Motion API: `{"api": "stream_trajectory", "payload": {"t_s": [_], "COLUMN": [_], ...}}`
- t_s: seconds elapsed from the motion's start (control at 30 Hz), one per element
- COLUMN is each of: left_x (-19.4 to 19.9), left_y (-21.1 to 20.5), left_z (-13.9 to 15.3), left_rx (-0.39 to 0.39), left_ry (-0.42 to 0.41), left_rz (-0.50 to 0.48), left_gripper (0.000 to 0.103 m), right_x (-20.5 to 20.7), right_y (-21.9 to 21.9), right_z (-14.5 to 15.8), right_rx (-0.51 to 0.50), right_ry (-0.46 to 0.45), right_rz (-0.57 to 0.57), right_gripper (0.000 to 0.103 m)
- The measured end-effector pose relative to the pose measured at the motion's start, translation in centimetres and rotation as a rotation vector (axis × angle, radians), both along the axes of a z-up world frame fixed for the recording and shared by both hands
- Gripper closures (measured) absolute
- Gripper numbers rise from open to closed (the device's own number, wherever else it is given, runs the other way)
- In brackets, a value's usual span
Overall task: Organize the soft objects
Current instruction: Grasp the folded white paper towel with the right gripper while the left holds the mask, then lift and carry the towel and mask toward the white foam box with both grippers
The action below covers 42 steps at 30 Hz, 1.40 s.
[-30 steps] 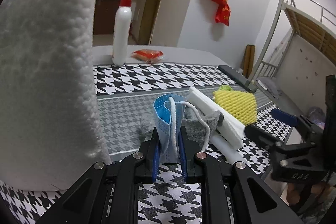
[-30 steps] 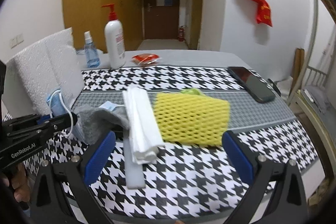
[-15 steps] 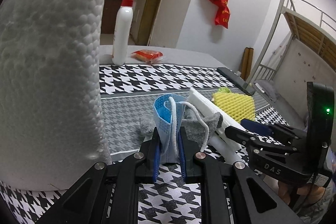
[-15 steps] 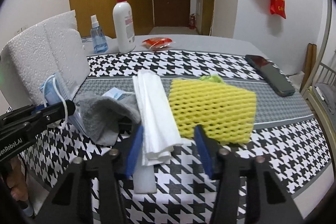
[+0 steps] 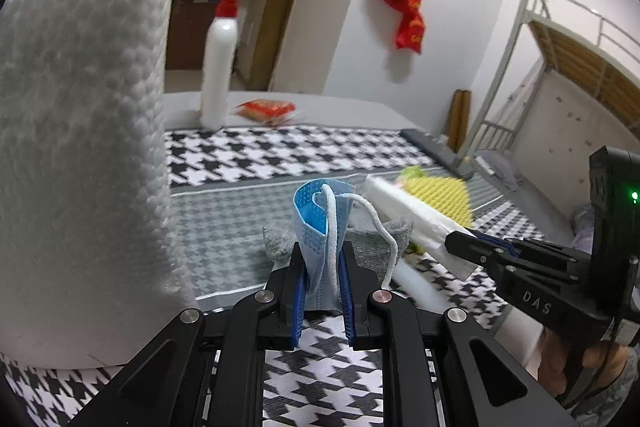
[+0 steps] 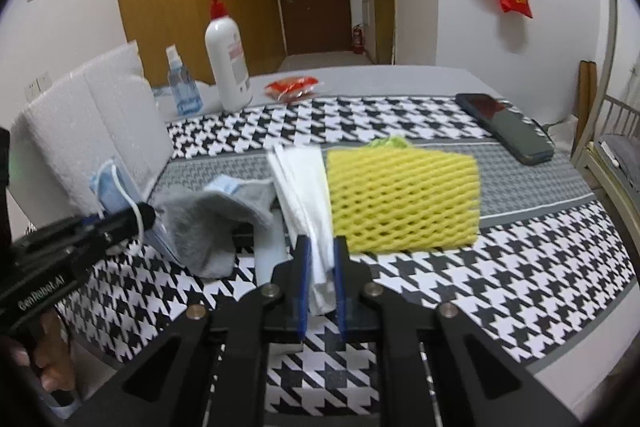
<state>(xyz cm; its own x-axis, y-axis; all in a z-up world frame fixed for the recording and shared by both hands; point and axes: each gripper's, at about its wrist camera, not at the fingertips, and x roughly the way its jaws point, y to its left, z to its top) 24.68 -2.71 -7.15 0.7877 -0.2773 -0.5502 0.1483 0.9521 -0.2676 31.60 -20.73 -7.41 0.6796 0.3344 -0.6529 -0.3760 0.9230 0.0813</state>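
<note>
A blue face mask [image 5: 320, 211] stands upright in my left gripper [image 5: 322, 251], which is shut on its lower edge; an ear loop hangs to the right. My right gripper [image 6: 320, 247] has its jaws closing, and the pads press on the near end of a folded white sheet stack [image 6: 300, 179]. A yellow foam net [image 6: 400, 199] lies just right of that stack. Left of it sits a crumpled grey cloth [image 6: 216, 215]. In the right wrist view my left gripper [image 6: 144, 217] holds the mask [image 6: 112, 183] beside the grey cloth.
A tall white foam block [image 5: 80, 147] stands close on the left. At the back of the houndstooth tablecloth [image 6: 460, 287] are a pump bottle [image 6: 228, 63], a small spray bottle [image 6: 180, 83] and a red packet [image 6: 292, 87]. A phone [image 6: 504, 127] lies far right.
My right gripper went from wide open to shut on the white sheet stack. It also moved in closer to the stack. My left gripper kept the mask and stayed put.
</note>
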Motion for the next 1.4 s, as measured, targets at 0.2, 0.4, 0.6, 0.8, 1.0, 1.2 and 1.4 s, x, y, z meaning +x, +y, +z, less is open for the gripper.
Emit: {"api": "stream_trajectory", "payload": {"t_s": [0.2,0.4,0.6,0.8,1.0,1.2,1.4], "left_x": [-1.0,-3.2,-4.7,-5.9,-6.2,-7.3,-8.1], "left_y": [0.0,0.7,1.2,1.5,1.5,1.6,1.8], "left_z": [1.3,3.6,4.7,4.8,4.6,4.6,4.5], "left_rx": [-0.007,0.032,0.052,0.073,0.063,0.052,0.046], "left_ry": [-0.054,-0.127,-0.161,-0.171,-0.152,-0.153,-0.155], "left_rz": [-0.014,0.037,0.062,0.075,0.079,0.068,0.062], "left_gripper": [0.087,0.087,0.087,0.087,0.087,0.087,0.087], "right_x": [-1.6,-3.4,-5.4,-6.8,-7.8,-9.3,-10.0], "right_y": [-1.2,-2.4,-2.8,-3.5,-3.6,-2.9,-2.1], "right_z": [2.0,3.6,4.8,3.8,1.1,-0.8,-0.8], "right_rx": [0.054,0.096,0.112,0.111,0.069,0.015,-0.039], "right_ry": [-0.031,-0.058,-0.092,-0.070,-0.007,0.024,-0.007], "right_rz": [-0.017,-0.039,-0.035,-0.045,-0.035,0.007,0.034], "right_gripper": [0.089,0.090,0.090,0.090,0.090,0.090,0.045]}}
